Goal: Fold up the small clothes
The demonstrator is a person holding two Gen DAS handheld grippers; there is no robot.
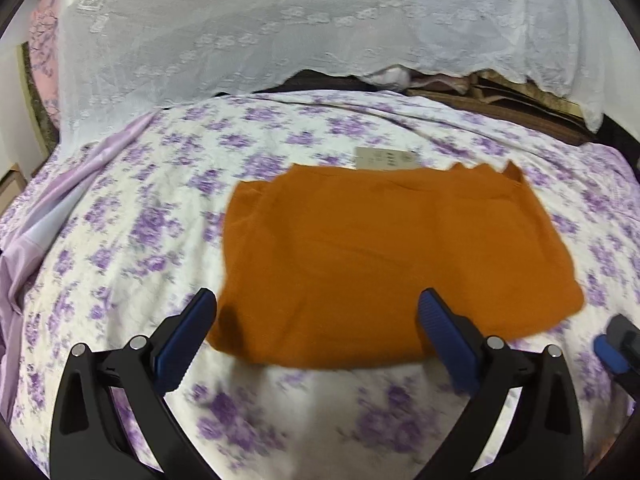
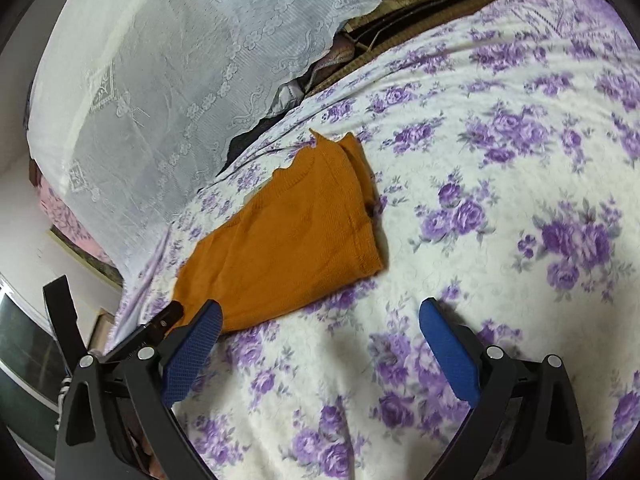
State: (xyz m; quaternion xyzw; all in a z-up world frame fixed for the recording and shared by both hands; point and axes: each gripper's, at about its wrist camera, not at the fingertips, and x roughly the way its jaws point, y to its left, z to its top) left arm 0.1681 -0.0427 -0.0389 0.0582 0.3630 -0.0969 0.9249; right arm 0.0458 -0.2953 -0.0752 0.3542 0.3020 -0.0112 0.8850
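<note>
Hovering spread wide and empty, the left gripper (image 1: pixel 316 336) and right gripper (image 2: pixel 320 344) flank the near edge of the folded orange knit garment (image 1: pixel 384 256) on the purple-flowered white bedsheet (image 1: pixel 160 216), where a pinch could snag sheet too.

A white bedsheet (image 1: pixel 160 184) printed with purple flowers covers the bed, wrinkled toward the far side. A lilac cloth (image 1: pixel 60 208) lies bunched along its left edge. Beyond, a white lace cover (image 1: pixel 248 28) drapes over stacked things, brown layers (image 1: pixel 492 96) showing under its right hem. A pink floral fabric (image 1: pixel 42 32) shows at far left.
</note>
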